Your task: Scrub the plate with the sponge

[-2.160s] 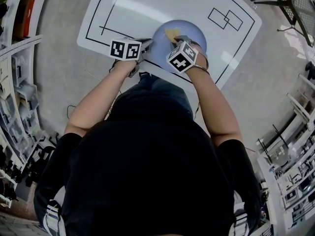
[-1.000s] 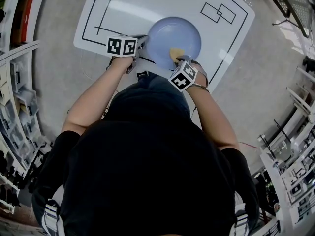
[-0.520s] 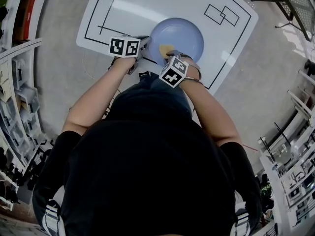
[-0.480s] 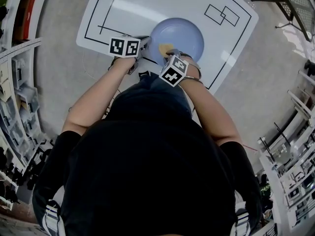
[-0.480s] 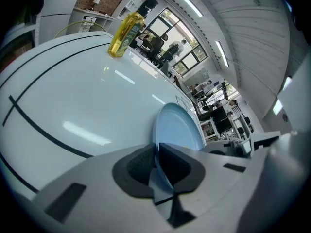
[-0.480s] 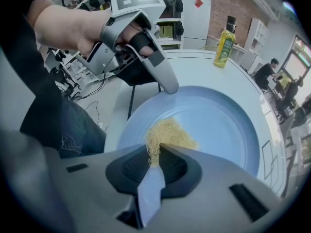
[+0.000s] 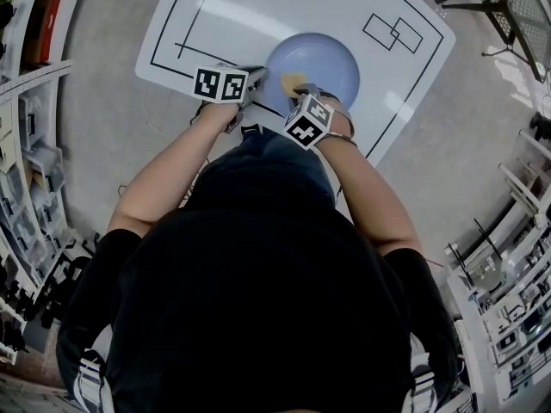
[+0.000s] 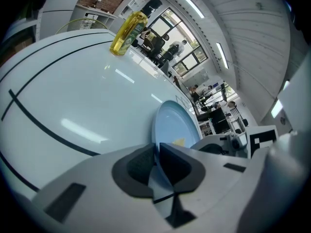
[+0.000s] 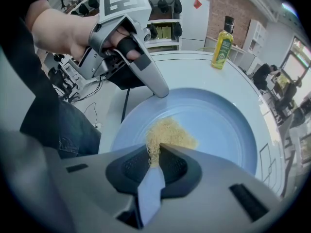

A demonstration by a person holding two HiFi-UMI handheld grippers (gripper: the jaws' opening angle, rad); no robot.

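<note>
Sliding left since a second ago, the sponge pinched in the right gripper now lies near the left gripper, which is clamped on the rim of the plate.

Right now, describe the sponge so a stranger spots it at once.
On the white, black-lined table, find the pale blue plate. The sponge rests on it, pinched by the right gripper: a dull yellow, stringy wad, unlike the glossy yellow bottle standing beyond.

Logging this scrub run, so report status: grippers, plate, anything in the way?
Left gripper shut on plate rim. Right gripper shut on sponge, sponge on the plate. Yellow bottle stands far off, nothing in the way.
</note>
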